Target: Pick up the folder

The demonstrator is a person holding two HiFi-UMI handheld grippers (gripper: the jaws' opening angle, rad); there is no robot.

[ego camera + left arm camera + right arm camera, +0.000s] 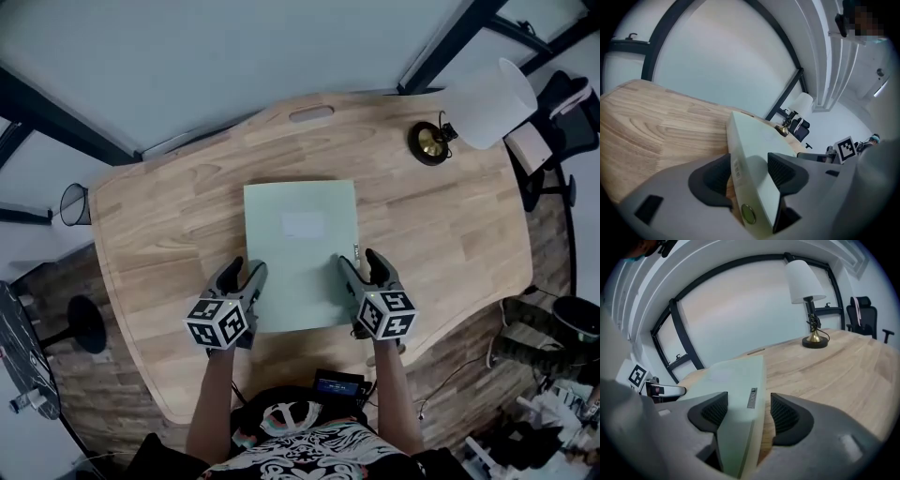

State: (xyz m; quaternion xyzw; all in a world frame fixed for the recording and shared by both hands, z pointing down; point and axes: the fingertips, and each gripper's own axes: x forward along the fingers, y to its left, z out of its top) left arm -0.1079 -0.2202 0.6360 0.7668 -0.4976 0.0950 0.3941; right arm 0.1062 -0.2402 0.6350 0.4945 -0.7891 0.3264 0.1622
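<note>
- Nearest the body, at the near rim of the light wooden table with rounded corners [169, 206]: a small black device [337, 382], well apart from the work.
- On the left gripper [242, 272]: stands wide open astride the left long edge of the pale green, flat, rectangular folder [300, 253]. Pads sit either side of the spine, not pressing, so grips nothing.
- On the right gripper [363, 260]: likewise wide open, astride the folder's right long edge. Inner pad sits over the cover and outer pad beside the side wall, with bare wood showing between. Holds nothing.
- Between the two: lies flat on the table near its middle, cover up, a pale blank label patch towards the far half. Not yet lifted, by the look of it.
- Likely trouble on closing: may pinch only the top cover rather than the whole thickness, letting the folder gape open or hang when raised.
- May also slide on the smooth wood if one side closes before the other, skewing the folder out of the other jaws.
- Could tilt and slip out if lifted unevenly, with both holds near the near end and the far half unsupported.
- Farthest, at the table's far right corner: a white-shaded lamp on a round brass base [431, 142], well apart. Matters only if the raised folder swings that way.
</note>
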